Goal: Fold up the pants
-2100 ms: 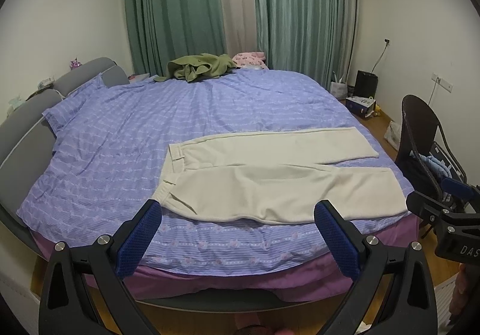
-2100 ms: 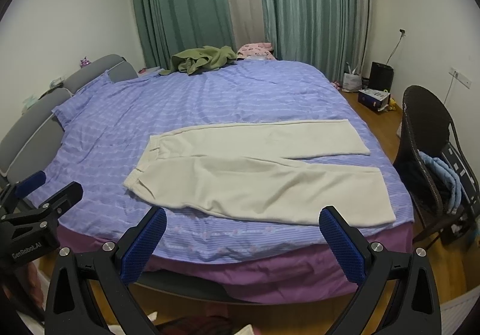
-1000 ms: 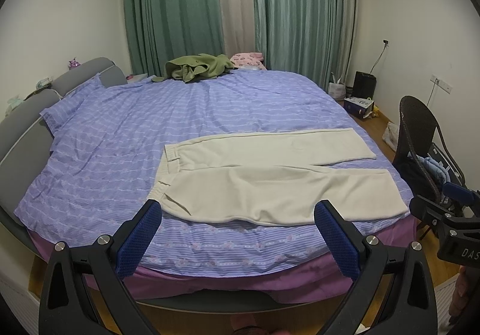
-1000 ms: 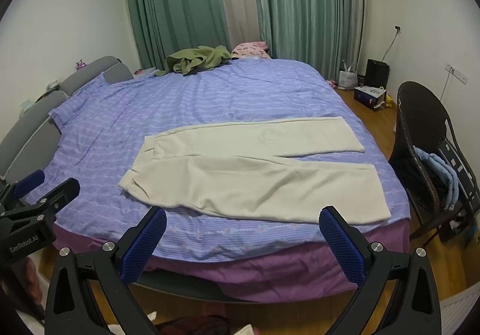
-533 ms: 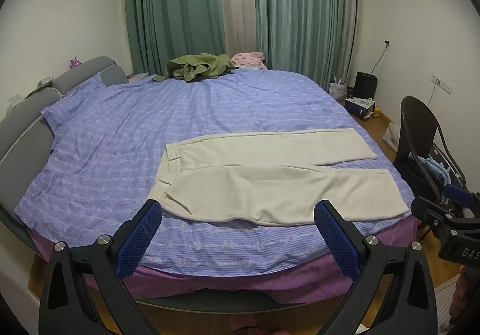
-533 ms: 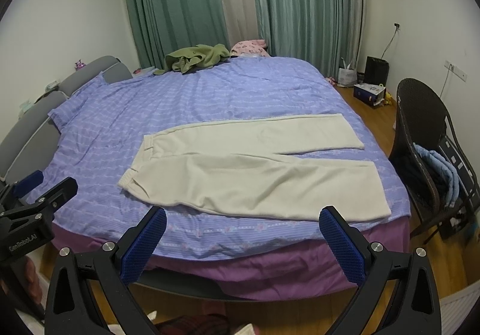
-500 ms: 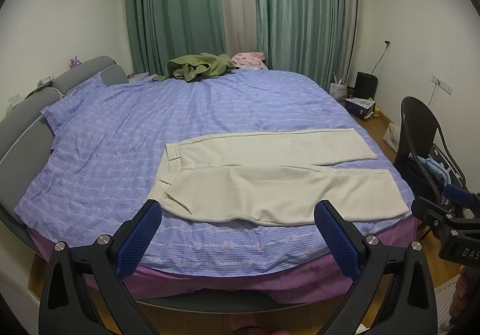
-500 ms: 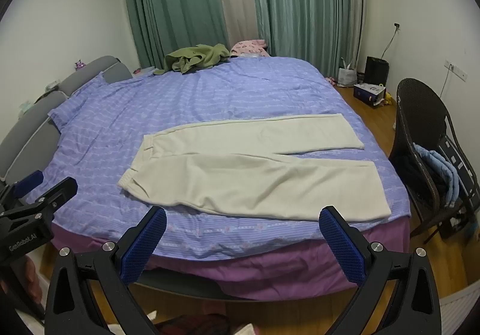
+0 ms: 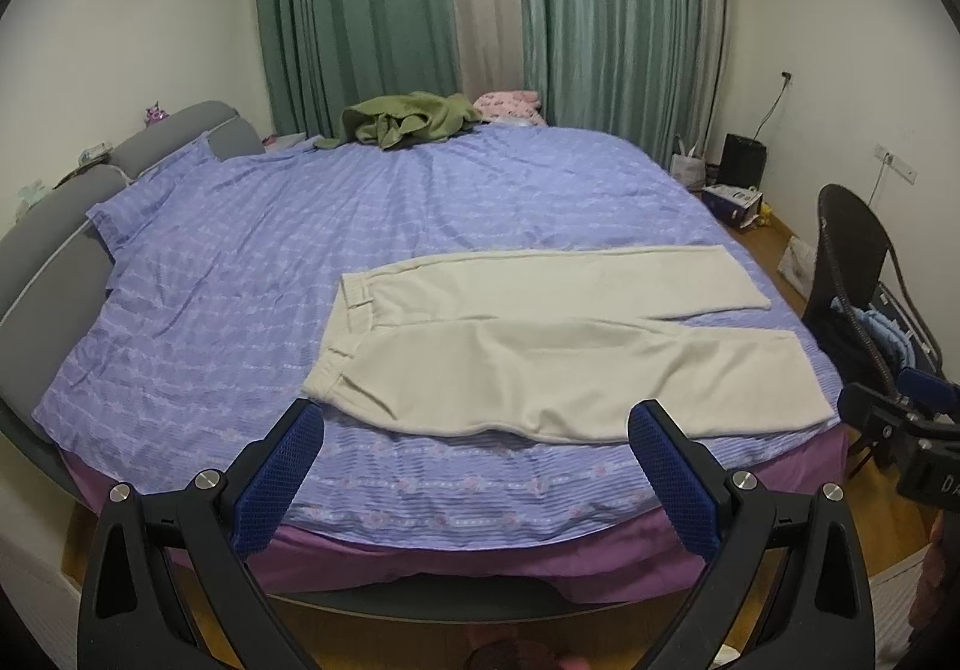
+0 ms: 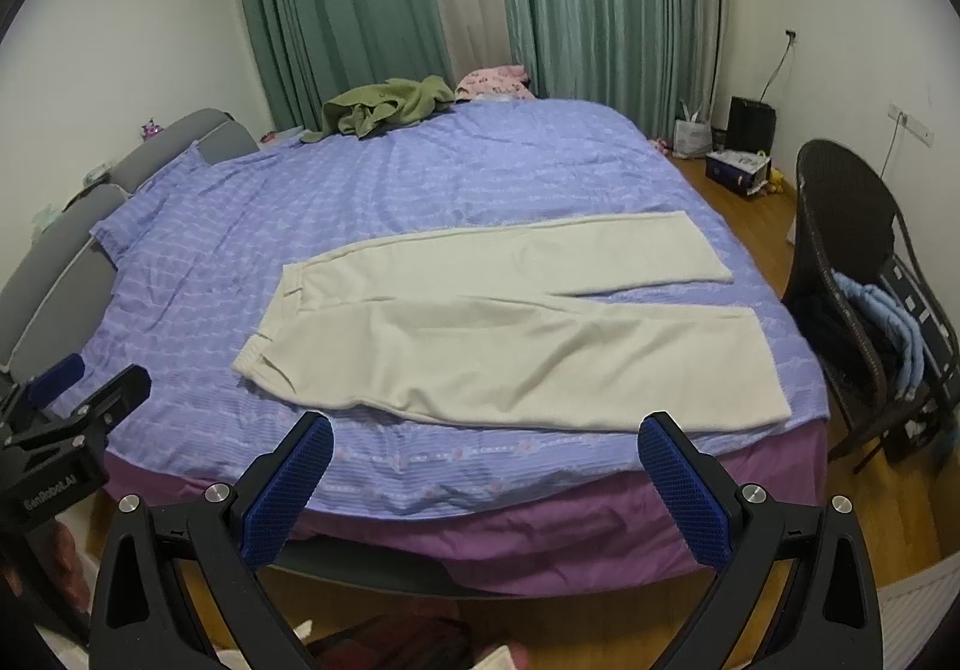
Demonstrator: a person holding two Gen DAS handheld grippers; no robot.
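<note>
1. The cream pants (image 9: 552, 346) are laid out flat on the bed (image 9: 420, 208), near the front edge. The waistband points toward the headboard side on the left and the two legs run off to the right, splayed a bit apart at the cuffs.

2. Both tools are spread wide with nothing in them. The left tool (image 9: 480, 466) and right tool (image 10: 486, 475) both hang off the foot-side edge of the bed, well short of the fabric.

3. Handling guess: looks like a soft, light, slightly thick knit. It'll drape and sag the moment you lift it, no stiffness to help. Not slippery on that cotton-looking sheet, so it may drag and bunch.

4. Where I'd grab: near leg first, one tool at the waistband corner (image 10: 252, 361), the other at the near cuff (image 10: 762, 400), then carry that edge over onto the far leg. Pinch right at the hem and seam, where it's thicker.

5. Risk: the middle droops and wrinkles between the two grabs.
</note>
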